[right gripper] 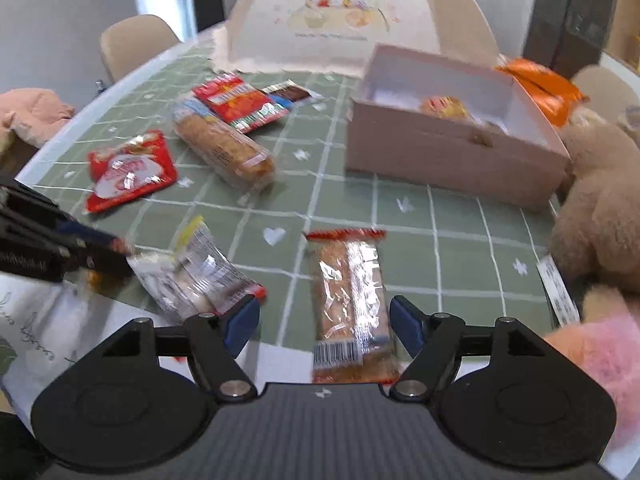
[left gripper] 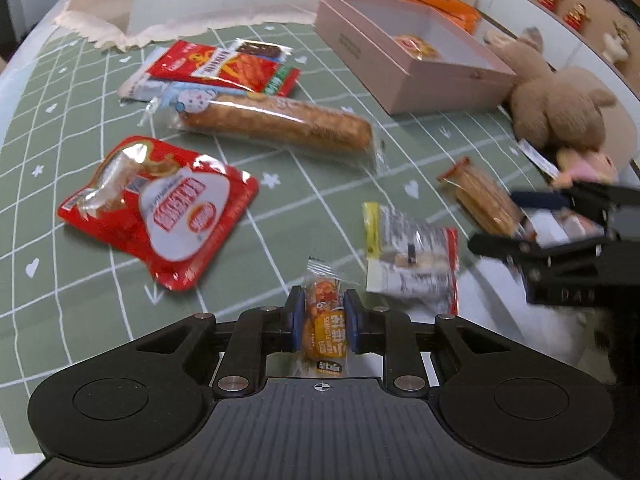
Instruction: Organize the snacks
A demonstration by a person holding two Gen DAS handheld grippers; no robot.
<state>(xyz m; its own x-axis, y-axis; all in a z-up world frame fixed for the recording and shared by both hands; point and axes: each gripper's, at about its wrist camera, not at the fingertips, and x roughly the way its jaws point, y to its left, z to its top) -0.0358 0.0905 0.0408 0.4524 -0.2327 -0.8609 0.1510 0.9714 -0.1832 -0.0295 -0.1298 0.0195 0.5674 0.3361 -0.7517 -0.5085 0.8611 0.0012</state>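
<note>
My left gripper (left gripper: 323, 320) is shut on a small orange snack packet (left gripper: 324, 326) just above the green checked tablecloth (left gripper: 280, 208). My right gripper (right gripper: 324, 326) is open, its jaws either side of a clear-wrapped cracker bar (right gripper: 350, 292) lying on the cloth; it also shows in the left wrist view (left gripper: 482, 194). The open pink box (left gripper: 416, 68) stands far right with one orange-wrapped snack (left gripper: 416, 47) inside; the box also shows in the right wrist view (right gripper: 452, 148). The right gripper appears in the left wrist view (left gripper: 516, 220), the left in the right wrist view (right gripper: 112, 252).
On the cloth lie a red pouch (left gripper: 160, 208), a long bread roll in a wrapper (left gripper: 276, 122), red and dark packets (left gripper: 224, 66), and a clear yellow-edged packet (left gripper: 412, 258). A brown plush toy (left gripper: 560, 104) sits right of the box. A white paper bag (right gripper: 360, 16) stands behind.
</note>
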